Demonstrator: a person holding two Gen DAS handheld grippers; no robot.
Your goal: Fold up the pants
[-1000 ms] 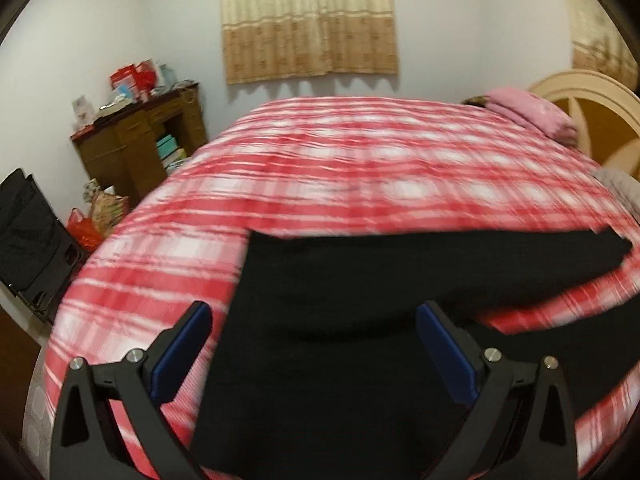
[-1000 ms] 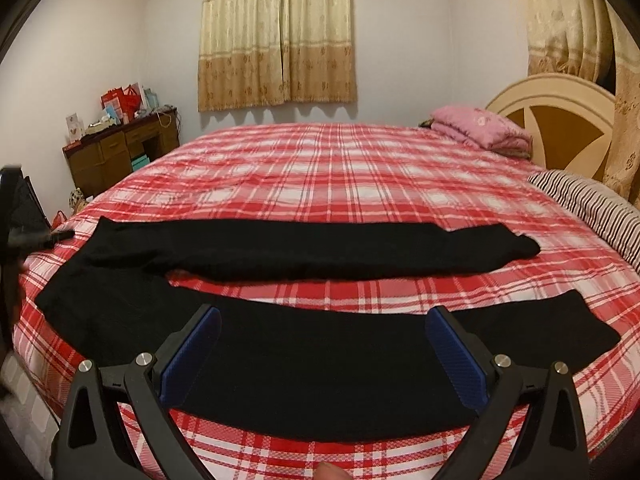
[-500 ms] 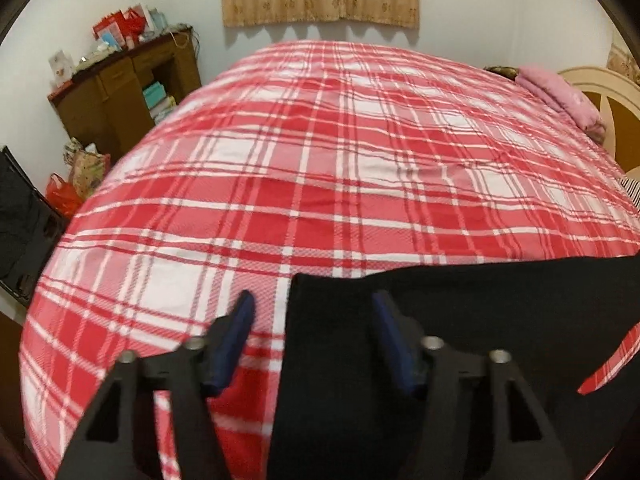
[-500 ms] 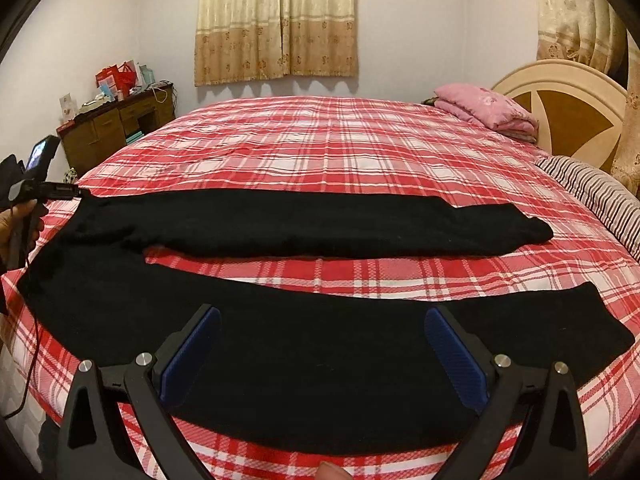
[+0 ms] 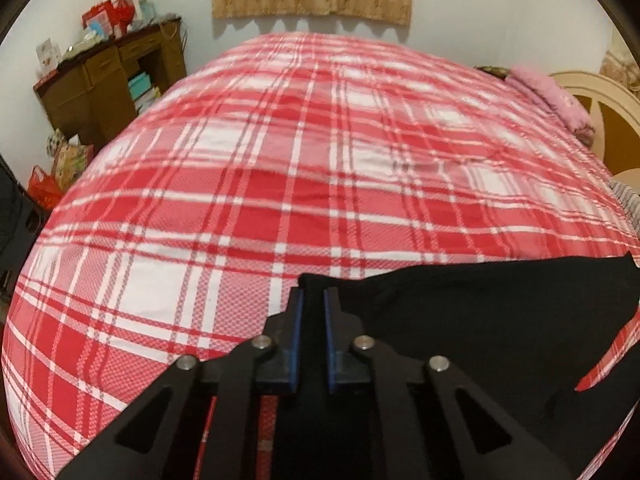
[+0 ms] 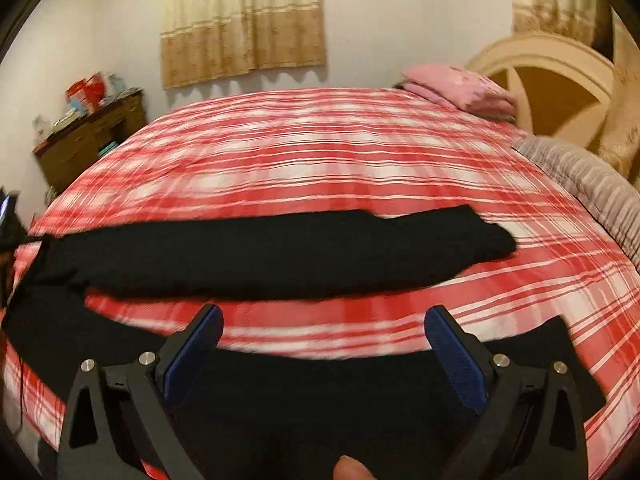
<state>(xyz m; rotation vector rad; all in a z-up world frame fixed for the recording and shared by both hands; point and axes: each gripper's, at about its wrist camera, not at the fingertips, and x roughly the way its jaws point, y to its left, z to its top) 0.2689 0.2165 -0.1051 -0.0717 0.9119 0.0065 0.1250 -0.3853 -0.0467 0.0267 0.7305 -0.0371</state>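
Black pants (image 6: 280, 252) lie spread across the red plaid bed (image 6: 320, 152), with both legs stretching to the right. The far leg ends near the striped pillow; the near leg (image 6: 320, 400) runs under my right gripper (image 6: 324, 320). That gripper hovers open above the near leg with nothing between its blue pads, and the view is blurred by motion. In the left wrist view, my left gripper (image 5: 312, 296) is shut on the far left corner of the pants (image 5: 480, 320), where a fold of black cloth sits between the pads.
A wooden desk (image 5: 108, 76) with clutter on top stands by the left wall, with bags (image 5: 60, 168) on the floor beside it. A folded pink blanket (image 6: 460, 88), a cream headboard (image 6: 560, 80) and a striped pillow (image 6: 592, 176) lie at the bed's right end.
My left gripper dropped onto the pants' left corner and shut on it. My right gripper, still open, swept to the right along the near leg.
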